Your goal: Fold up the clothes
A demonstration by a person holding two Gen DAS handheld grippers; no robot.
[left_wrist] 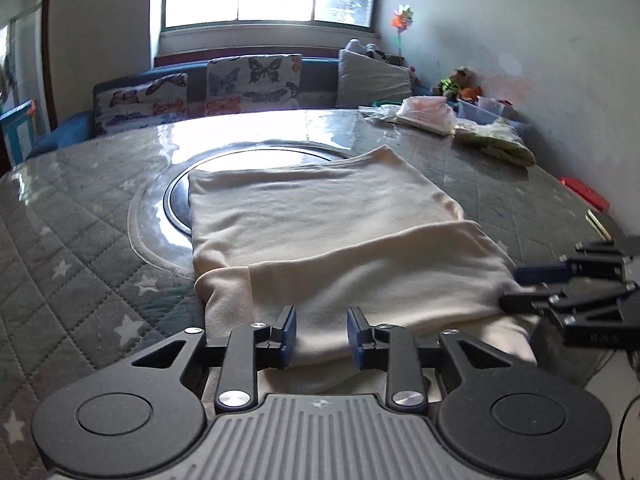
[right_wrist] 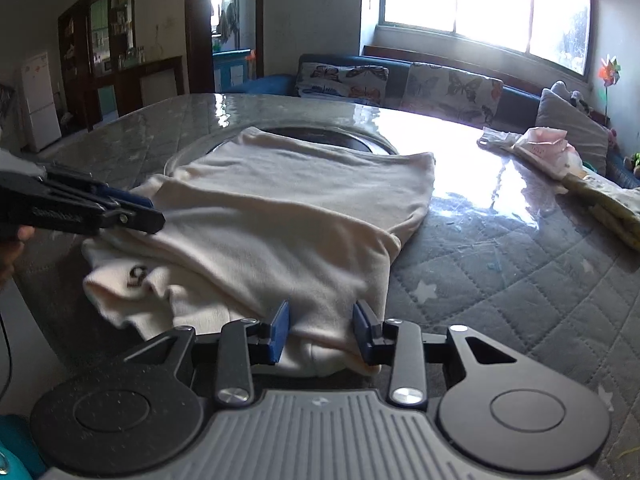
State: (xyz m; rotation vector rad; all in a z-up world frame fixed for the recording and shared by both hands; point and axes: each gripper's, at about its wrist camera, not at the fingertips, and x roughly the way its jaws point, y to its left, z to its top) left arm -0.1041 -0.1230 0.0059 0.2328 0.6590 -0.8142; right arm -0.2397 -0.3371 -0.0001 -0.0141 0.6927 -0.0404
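A cream shirt (left_wrist: 320, 220) lies folded on the quilted table (left_wrist: 80, 240), its near part doubled over the rest. In the left wrist view my left gripper (left_wrist: 322, 336) hovers at the shirt's near edge, open, cloth showing in the gap between its blue pads (left_wrist: 286, 334). My right gripper (left_wrist: 510, 288) comes in from the right at the fold's end. In the right wrist view the shirt (right_wrist: 288, 200) runs between the right gripper's (right_wrist: 322, 332) parted pads, bunched against the right one. The left gripper (right_wrist: 154, 212) sits over the shirt's left end, where a dark print shows.
A round dark inset (left_wrist: 176, 200) in the table lies partly under the shirt. Other folded clothes and bags (left_wrist: 424, 114) sit at the far right, with a red object (left_wrist: 584, 192) by the wall. Behind the table stands a sofa with butterfly cushions (left_wrist: 252, 80).
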